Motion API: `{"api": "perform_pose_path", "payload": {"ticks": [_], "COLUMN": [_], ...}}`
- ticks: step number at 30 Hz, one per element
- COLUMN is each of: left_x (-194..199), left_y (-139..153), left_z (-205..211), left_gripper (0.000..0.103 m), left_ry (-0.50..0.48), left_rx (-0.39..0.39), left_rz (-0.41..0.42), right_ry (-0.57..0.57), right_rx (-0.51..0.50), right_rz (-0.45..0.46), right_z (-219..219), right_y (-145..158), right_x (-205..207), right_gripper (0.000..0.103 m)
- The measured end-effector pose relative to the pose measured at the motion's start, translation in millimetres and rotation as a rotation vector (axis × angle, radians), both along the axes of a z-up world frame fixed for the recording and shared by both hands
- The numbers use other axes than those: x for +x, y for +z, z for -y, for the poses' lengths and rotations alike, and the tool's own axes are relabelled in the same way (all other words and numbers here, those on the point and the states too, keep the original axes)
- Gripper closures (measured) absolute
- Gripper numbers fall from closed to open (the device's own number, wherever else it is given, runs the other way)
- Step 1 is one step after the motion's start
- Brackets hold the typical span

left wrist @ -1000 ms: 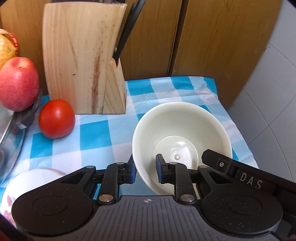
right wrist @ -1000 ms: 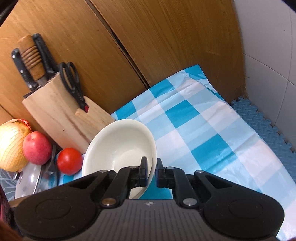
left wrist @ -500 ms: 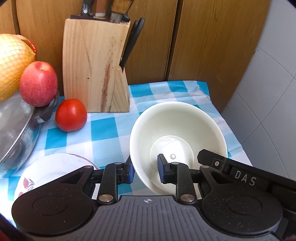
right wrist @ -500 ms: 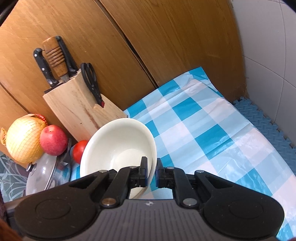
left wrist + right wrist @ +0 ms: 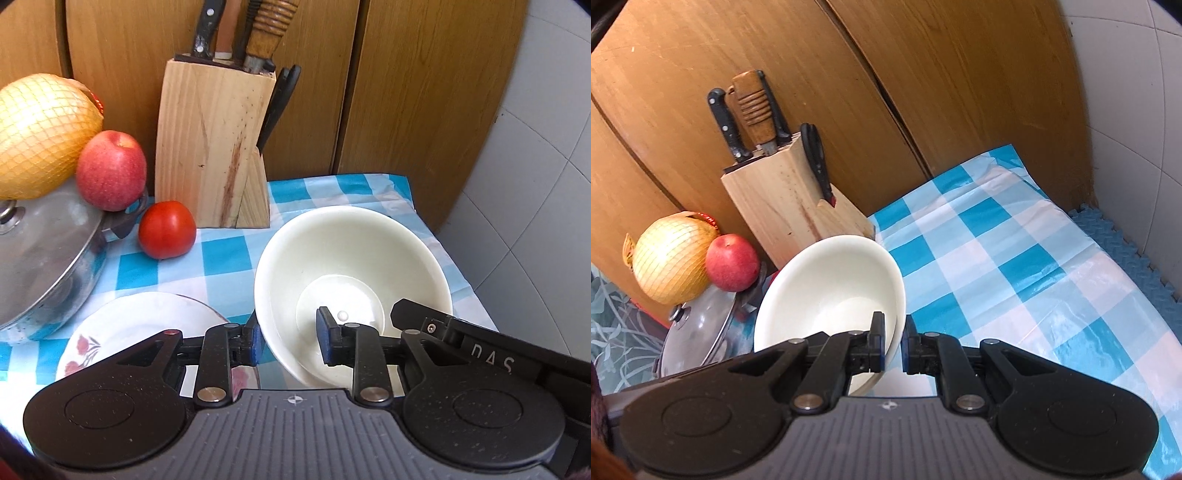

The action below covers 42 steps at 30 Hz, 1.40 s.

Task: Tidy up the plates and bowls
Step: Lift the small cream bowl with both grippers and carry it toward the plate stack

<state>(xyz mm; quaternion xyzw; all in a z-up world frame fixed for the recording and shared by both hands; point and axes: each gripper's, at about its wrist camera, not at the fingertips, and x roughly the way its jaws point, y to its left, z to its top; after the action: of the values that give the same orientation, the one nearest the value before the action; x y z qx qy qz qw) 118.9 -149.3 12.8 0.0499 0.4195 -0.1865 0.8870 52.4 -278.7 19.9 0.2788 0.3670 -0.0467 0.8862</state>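
Right side of the desk lies open, bare checked cloth running to the tiled wall. On the left it's crowded: knife block, tomato, lidded pot carrying an apple and perhaps a netted pomelo, with a flowered plate in front.

Both wrist views close, angled down over checked cloth; share bowl, knife block.

The flowered plate left of the fingers runs partly under the gripper body, the bowl's near rim is covered too, and the pot lid is cropped.
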Motion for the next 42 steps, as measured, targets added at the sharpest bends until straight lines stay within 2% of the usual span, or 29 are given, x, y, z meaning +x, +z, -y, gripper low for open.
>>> {"api": "perform_pose_path", "payload": {"ticks": [13,28,42], "left_x": [-22.2,-50.7,-80.3], "left_y": [2.8,11.6,13.9], "left_z": [-12.6,-27.4,-39.7], "left_gripper": [0.066,0.064,0.063], "left_ry": [-0.009,-0.01,-0.025], "left_rx": [-0.031,-0.045,-0.05], "left_rz": [-0.009,0.035,0.037], "right_ry": [0.013,0.039,0.055], "right_rx": [-0.001,0.005,0.015], "right_rz": [0.002,0.018,0.014], "right_z": [-7.1,-21.6,-30.6], "right_y": [2.4,8.9,11.9], "right_x": [-20.8,-46.9,-75.3], "right_gripper": [0.092,0.092,0.091]}}
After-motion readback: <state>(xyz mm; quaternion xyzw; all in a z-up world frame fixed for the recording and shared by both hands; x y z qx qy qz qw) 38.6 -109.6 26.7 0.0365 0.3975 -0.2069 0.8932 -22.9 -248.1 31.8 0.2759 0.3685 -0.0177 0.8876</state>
